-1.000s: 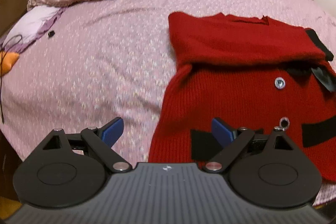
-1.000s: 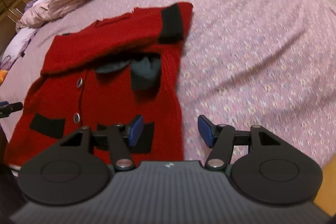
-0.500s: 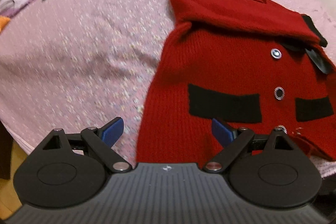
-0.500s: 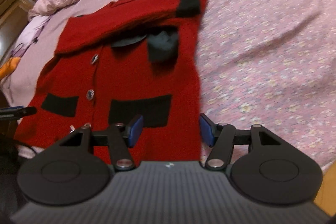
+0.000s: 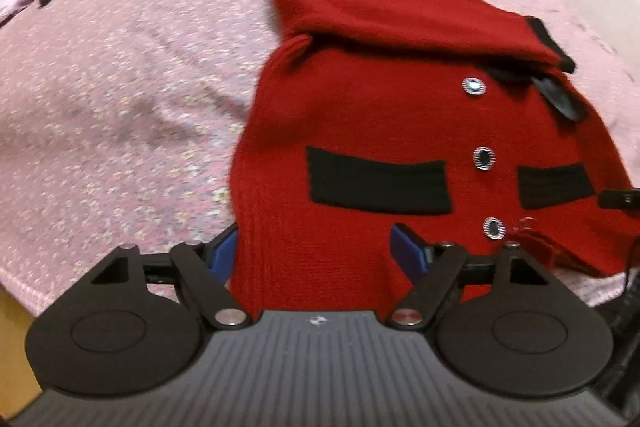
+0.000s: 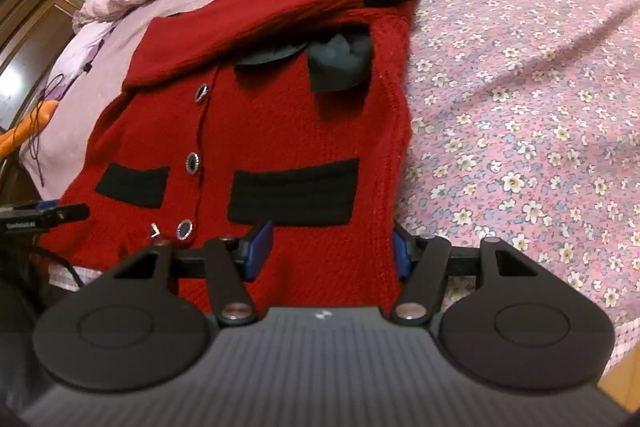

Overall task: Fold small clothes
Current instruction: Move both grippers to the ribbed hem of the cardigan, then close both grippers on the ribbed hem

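Now cardigan hem between both grippers' fingers.

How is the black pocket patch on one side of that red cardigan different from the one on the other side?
In the right wrist view, the right pocket patch is wider than the left pocket patch. The right one lies flatter; the left one slants and narrows downward. Both are black bands on the red cardigan, flanking its buttons.

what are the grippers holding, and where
Nothing yet: left gripper and right gripper straddle bottom corners of the red cardigan, unclamped; left jaws have just been closing.
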Demonstrator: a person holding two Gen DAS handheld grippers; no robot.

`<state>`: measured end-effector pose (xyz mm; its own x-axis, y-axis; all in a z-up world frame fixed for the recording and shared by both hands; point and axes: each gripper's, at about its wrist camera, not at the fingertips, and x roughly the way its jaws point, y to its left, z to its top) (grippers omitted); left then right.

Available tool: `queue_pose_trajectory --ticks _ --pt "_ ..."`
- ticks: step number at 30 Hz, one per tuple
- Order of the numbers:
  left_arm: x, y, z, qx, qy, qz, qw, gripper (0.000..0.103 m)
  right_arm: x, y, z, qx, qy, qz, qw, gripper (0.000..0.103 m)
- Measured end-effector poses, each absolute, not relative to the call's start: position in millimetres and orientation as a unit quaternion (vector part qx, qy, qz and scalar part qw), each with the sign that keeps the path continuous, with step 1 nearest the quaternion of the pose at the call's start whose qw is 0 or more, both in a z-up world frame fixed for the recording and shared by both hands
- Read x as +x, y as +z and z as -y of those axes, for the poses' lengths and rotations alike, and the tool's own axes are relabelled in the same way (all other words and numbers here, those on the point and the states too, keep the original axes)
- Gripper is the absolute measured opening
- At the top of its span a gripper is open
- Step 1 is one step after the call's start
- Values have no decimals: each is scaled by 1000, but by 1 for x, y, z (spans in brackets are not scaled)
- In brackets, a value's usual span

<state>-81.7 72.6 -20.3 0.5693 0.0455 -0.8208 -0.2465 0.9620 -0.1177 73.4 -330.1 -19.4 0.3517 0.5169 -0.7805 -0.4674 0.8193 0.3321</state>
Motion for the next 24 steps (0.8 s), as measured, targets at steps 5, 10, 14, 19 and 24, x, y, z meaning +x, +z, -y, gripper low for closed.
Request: queue_pose_trajectory --ticks 5,10,14,19,24 --pt "-78 -22 -73 -109 82 -457 879 80 73 -25 328 32 312 -489 814 61" --pt "-69 -29 -76 -109 72 -450 883 80 72 -28 325 29 321 -483 814 61" --pt "-62 -30 -66 -101 56 -452 885 74 71 -30 323 28 321 -475 819 59" --pt "-62 -32 -53 -90 31 -464 881 70 67 -29 323 19 325 -472 819 53" --pt "-64 -33 -60 -106 29 -467 877 69 63 -28 326 16 331 -475 815 49"
